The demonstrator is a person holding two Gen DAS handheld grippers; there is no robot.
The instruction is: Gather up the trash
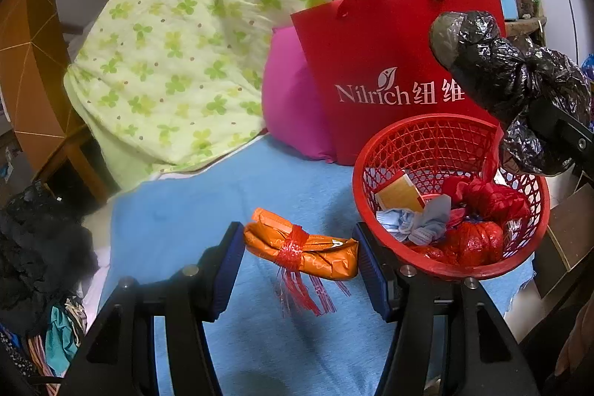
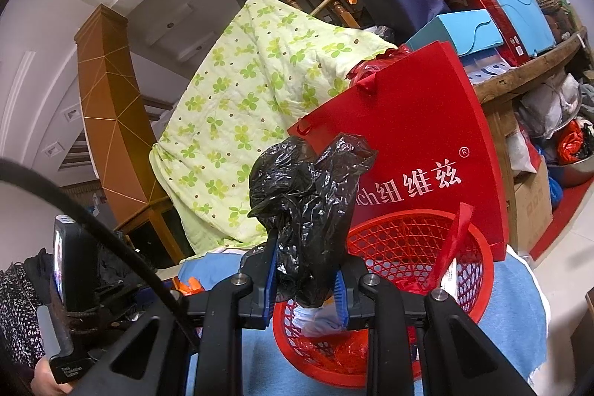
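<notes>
On a surface covered with a blue cloth (image 1: 193,210) stands a red mesh basket (image 1: 419,132), already holding a small gold box, pale blue crumpled cloth and knotted red plastic bags; just left of the basket lies an orange wrapped packet (image 1: 319,257) tied with red fringe, sitting between the spread pads of the left claw (image 1: 300,270), which do not touch it; the right claw (image 2: 306,279) is pinching a crumpled black plastic bag (image 2: 304,195) above the basket's near rim; behind the basket a red paper shopping bag (image 1: 378,51) stands upright, beside a pink cushion (image 1: 289,99) and a green clover-print quilt (image 1: 178,43).
</notes>
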